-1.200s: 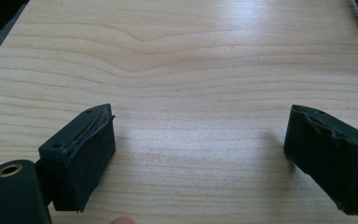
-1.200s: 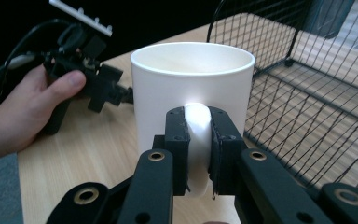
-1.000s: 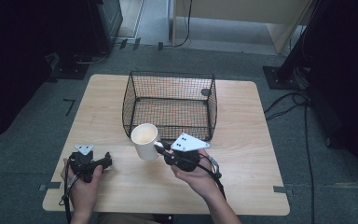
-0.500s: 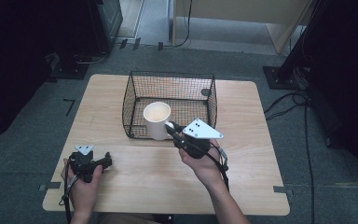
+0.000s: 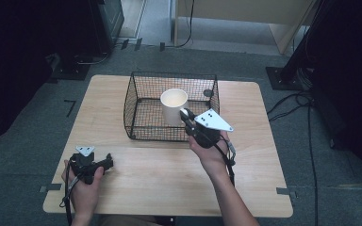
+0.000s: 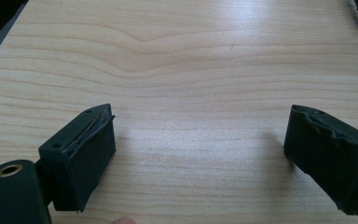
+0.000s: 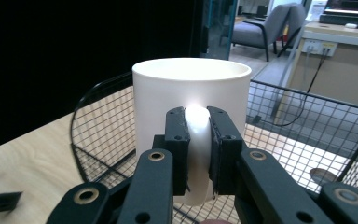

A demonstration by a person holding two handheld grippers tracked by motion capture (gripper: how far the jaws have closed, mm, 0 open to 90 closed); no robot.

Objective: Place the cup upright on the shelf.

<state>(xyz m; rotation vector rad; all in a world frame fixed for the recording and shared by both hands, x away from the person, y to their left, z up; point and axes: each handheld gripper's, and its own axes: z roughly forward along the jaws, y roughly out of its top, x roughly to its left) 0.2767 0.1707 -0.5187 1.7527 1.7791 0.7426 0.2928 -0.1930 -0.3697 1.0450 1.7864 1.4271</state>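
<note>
A white mug [image 5: 173, 106] hangs upright over the black wire basket [image 5: 136, 89], above its front half. My right gripper [image 5: 186, 115] is shut on the mug's handle [image 7: 197, 140], with a jaw pressed to each side of it; the mug [image 7: 191, 98] rises just beyond the jaws, over the basket's mesh [image 7: 298, 126]. My left gripper [image 5: 104, 164] rests low over the table's front left part, held in a hand. Its jaws stand wide apart over bare wood, and its pads [image 6: 88, 154] hold nothing.
The wooden table [image 5: 264, 179] has free room in front of the basket and on both sides. A small dark round object [image 5: 208, 93] lies in the basket's far right corner. Cables [image 5: 306, 101] run across the floor on the right.
My right gripper has carried the mug up and away from the table's front, over the basket's front wall, to a spot above the basket. The left gripper has stayed in place.
</note>
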